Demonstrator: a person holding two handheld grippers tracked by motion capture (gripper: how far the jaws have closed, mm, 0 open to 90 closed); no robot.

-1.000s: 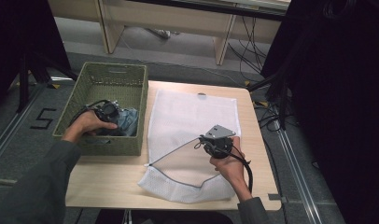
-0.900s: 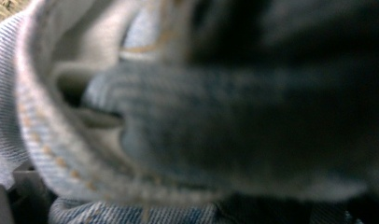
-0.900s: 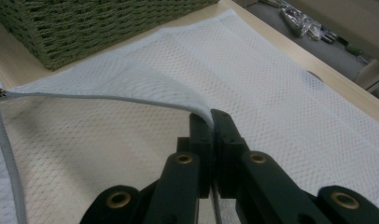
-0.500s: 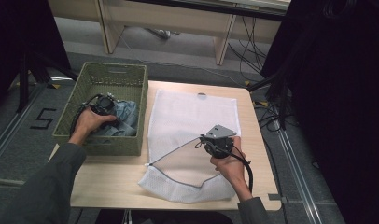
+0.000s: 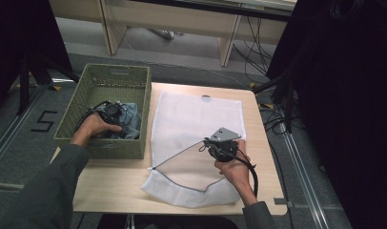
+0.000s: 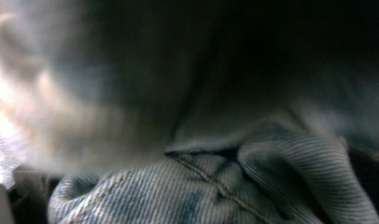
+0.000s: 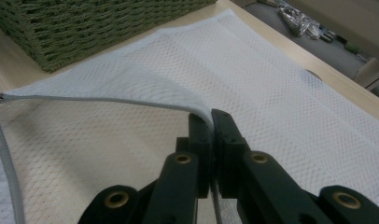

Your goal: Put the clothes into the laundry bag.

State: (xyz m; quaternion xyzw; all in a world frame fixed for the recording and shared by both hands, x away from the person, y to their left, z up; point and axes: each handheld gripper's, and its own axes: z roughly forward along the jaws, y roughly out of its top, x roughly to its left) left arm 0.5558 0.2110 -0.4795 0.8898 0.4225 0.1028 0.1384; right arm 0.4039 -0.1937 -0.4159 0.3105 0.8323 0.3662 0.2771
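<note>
Here the right gripper (image 7: 211, 122) has its fingers clamped on the mesh bag's (image 5: 196, 119) opening edge; the left gripper (image 5: 111, 110), fingers just reopening, is buried in denim (image 6: 215, 186) inside the basket (image 5: 106, 76); its hold can't be told

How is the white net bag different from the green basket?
The white net bag lies flat and floppy on the table; the green basket stands up stiff with tall woven walls. The bag's zipped edge is pinched up by the right claw; the basket holds crumpled jeans, where the left claw reaches. Both are open and can hold clothes.
</note>
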